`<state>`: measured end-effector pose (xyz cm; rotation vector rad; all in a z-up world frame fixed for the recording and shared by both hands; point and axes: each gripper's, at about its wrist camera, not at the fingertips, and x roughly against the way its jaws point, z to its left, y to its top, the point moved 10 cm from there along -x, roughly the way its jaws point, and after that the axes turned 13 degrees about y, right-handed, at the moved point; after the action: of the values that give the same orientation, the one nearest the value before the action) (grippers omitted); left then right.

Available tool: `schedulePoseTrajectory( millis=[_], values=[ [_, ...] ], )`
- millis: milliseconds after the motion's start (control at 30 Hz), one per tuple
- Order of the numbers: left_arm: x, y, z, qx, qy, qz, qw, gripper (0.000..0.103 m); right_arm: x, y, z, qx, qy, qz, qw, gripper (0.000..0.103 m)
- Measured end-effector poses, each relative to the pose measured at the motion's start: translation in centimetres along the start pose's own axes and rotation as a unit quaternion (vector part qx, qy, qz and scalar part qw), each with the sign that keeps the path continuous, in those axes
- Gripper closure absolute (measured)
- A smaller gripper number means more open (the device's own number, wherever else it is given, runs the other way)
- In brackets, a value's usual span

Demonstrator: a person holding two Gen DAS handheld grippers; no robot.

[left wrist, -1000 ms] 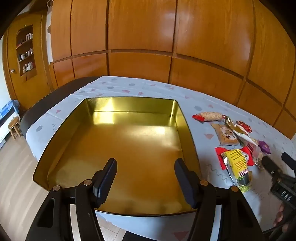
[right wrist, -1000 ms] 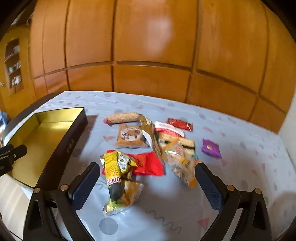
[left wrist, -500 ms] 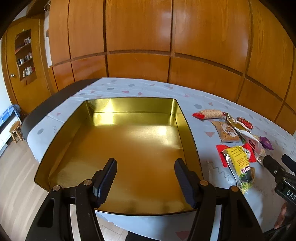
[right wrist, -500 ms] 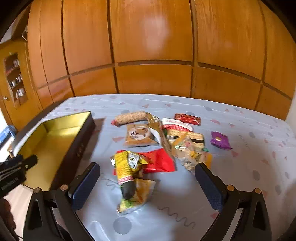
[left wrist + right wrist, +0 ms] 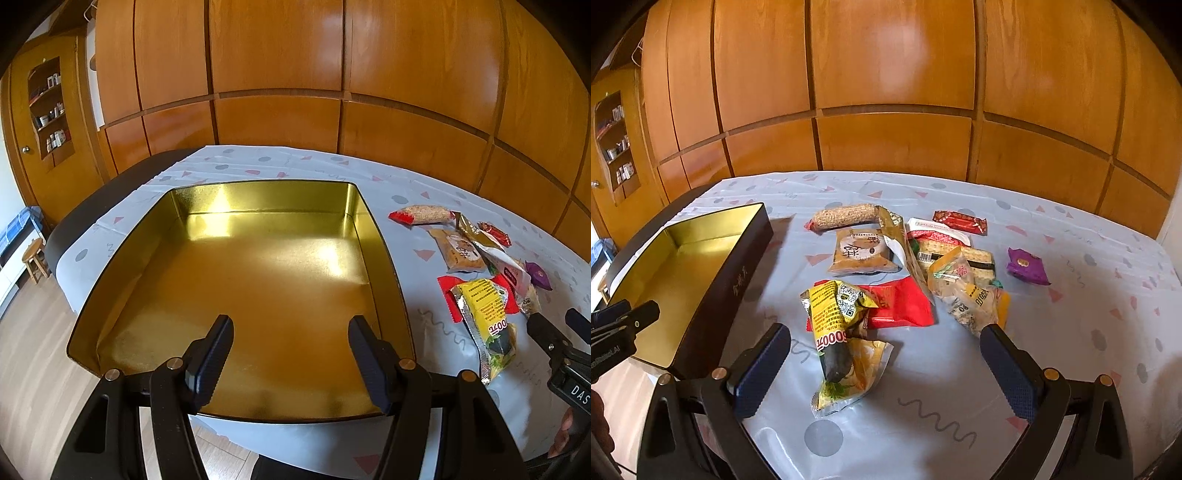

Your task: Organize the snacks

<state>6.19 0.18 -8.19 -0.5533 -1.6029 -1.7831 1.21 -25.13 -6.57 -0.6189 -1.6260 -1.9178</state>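
An empty gold-lined tin box (image 5: 384, 258) with dark outer walls (image 5: 738, 273) sits on the left of the table. My left gripper (image 5: 290, 325) is open and empty above the box's near edge. A loose pile of snack packets lies to the right: a yellow packet (image 5: 836, 321), a red packet (image 5: 901, 302), a brown cake packet (image 5: 862, 251), a grain bar (image 5: 846, 218), a clear candy bag (image 5: 964, 291) and a purple packet (image 5: 1027, 266). My right gripper (image 5: 884, 336) is open and empty, its jaws on either side of the yellow packet, above the table.
The table carries a pale blue patterned cloth (image 5: 1071, 332). Wood-panelled wall stands behind it. A small stool (image 5: 35, 254) stands on the floor at the far left. My right gripper also shows at the right edge of the left wrist view (image 5: 561, 332).
The right gripper has lowered and moved forward toward the snack pile; the yellow packet now lies between its jaws. The left gripper has barely moved.
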Motion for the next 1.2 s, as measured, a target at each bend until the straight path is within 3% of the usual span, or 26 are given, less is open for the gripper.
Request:
schedulePoseTrajectory(
  millis=[1200],
  values=[
    [1.6, 0.1, -1.8, -0.035, -0.017, -0.019, 0.9991, 0.037, 0.6, 0.0, -0.3, 0.007, -0.012, 0.005, 1.0, 0.0]
  ],
)
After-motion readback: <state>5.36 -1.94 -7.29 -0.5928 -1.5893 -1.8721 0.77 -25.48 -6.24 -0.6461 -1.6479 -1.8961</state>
